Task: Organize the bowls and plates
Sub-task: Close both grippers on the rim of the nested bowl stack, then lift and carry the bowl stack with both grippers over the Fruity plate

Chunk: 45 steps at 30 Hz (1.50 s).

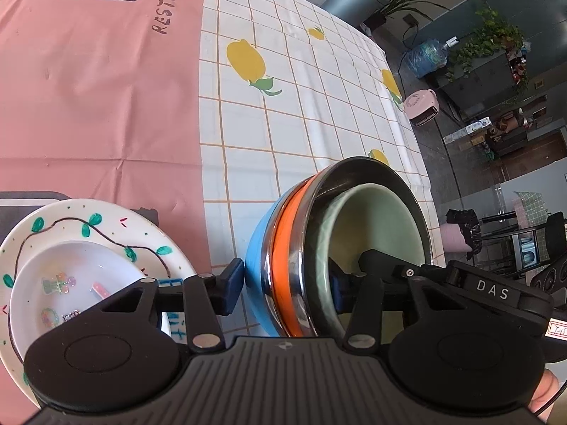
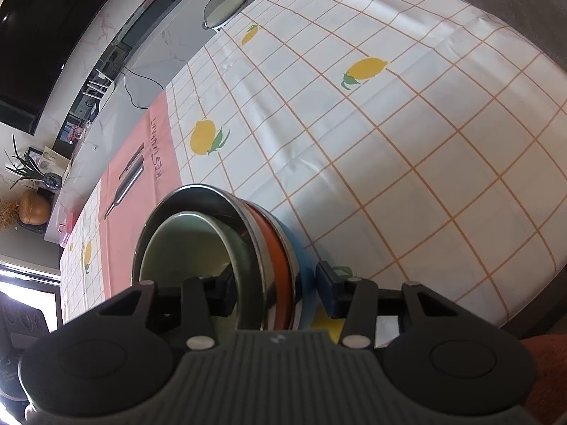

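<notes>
Nearest the left wrist camera is the left gripper (image 1: 283,285), its jaws about half open and straddling the wall of a nested bowl stack: one blue pad lies against the outside of the blue bowl (image 1: 257,265), the other sits inside the pale green bowl (image 1: 382,226). Both pads look pressed to the walls, so I judge this a pinch on the whole stack. The stack counts four: blue outermost, then an orange bowl (image 1: 283,244), a steel bowl (image 1: 358,173) and the green one innermost. It appears tipped toward the camera, probably because it is gripped by the rim. The tip of the other gripper also reaches into the green bowl from the right. To the left, on the pink placemat (image 1: 99,71), a small white dish (image 1: 74,276) with stickers rests in a larger painted plate (image 1: 117,223); two pieces, already paired. No further crockery shows on the lemon-print tablecloth (image 1: 301,134) covering the desk.

In the right wrist view, the right gripper (image 2: 274,290) is set the same way at the opposite side of the rim: one pad inside the green bowl, the other beside the blue wall, jaws somewhat under half open. Whether the outer pad truly touches, I cannot tell. Holding both sides likely steadies a heavy stack for moving as one. One grey oval dish (image 2: 226,5) lies at the far desk edge.
</notes>
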Tool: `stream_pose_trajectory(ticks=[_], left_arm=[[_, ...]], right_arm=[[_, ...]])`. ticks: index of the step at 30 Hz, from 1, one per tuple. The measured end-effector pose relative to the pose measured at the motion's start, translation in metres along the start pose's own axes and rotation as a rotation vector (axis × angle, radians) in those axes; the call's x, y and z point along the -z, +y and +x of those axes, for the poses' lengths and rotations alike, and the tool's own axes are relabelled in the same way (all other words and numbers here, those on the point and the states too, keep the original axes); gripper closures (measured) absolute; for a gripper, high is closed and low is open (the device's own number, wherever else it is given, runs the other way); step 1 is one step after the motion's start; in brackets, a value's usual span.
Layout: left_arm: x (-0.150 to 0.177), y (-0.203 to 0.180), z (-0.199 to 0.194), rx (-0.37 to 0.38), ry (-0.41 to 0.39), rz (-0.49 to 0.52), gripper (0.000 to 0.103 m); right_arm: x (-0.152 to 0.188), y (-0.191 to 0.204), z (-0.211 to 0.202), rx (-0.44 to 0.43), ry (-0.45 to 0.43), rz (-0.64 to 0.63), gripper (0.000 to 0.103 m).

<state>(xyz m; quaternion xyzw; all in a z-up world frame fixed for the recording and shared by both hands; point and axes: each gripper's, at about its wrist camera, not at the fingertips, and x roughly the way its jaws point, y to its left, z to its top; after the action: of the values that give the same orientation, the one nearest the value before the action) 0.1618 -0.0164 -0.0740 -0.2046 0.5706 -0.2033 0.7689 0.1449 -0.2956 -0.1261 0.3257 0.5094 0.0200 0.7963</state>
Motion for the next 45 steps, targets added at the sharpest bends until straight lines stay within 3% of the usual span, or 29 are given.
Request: stream_pose_trajectory(ticks=[6, 18, 29, 39, 45], left_arm=[[0.001, -0.007, -0.007, -0.062, -0.035, 0.069, 0.056], [0.001, -0.014, -0.038, -0.082, -0.119, 0.127, 0.056], [0.006, -0.011, -0.077, -0.083, -0.181, 0.136, 0.056], [0.02, 0.034, -0.118, -0.159, -0.246, 0.073, 0.056], [0.027, 0.048, -0.123, -0.195, -0.226, 0.079, 0.056]], right_arm=[[0.003, 0.007, 0.0, -0.005, -0.016, -0.048, 0.06], [0.008, 0.015, -0.009, -0.098, -0.049, -0.059, 0.06], [0.016, 0.045, -0.027, -0.13, -0.057, -0.097, 0.06], [0.043, 0.087, 0.001, -0.179, 0.074, -0.132, 0.06], [0.059, 0.099, 0.02, -0.182, 0.155, -0.122, 0.062]])
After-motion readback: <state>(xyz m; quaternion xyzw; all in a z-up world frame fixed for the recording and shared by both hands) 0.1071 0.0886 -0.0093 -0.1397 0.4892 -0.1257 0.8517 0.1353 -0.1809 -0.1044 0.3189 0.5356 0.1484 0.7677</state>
